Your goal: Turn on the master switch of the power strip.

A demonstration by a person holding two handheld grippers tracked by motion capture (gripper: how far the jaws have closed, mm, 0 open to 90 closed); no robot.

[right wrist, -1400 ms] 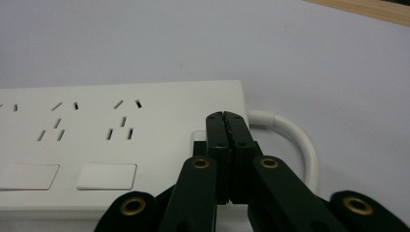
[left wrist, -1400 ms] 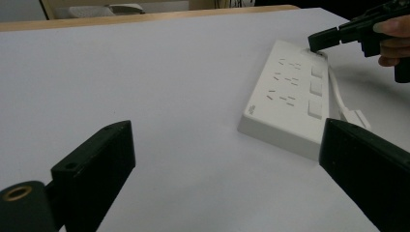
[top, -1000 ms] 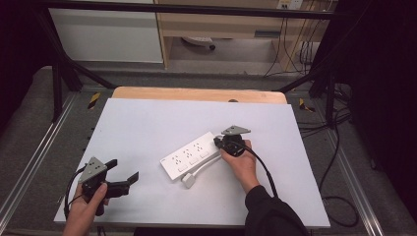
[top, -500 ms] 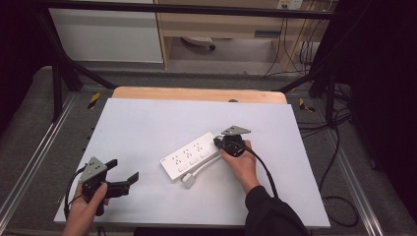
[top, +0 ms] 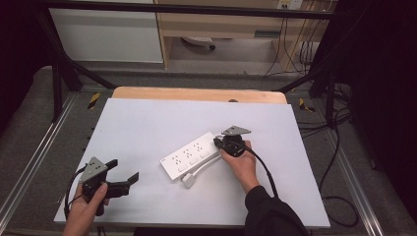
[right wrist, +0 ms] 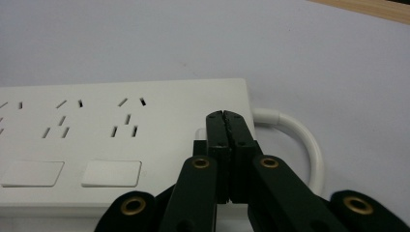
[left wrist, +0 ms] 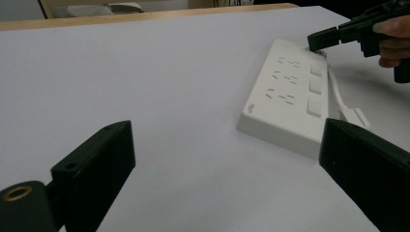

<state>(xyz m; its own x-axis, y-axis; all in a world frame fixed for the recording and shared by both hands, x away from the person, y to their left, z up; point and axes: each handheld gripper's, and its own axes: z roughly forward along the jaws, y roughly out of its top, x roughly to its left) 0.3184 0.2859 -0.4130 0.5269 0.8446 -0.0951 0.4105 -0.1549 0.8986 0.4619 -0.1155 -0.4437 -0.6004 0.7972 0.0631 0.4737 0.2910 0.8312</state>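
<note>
Jaws of the right gripper are pressed together with nothing between them, tips on the third switch of the power strip, probably pushing it, though contact depth is hard to read. The other two switches look untouched, so most seems left. The left gripper rests wide apart, empty, well clear on the table.
</note>
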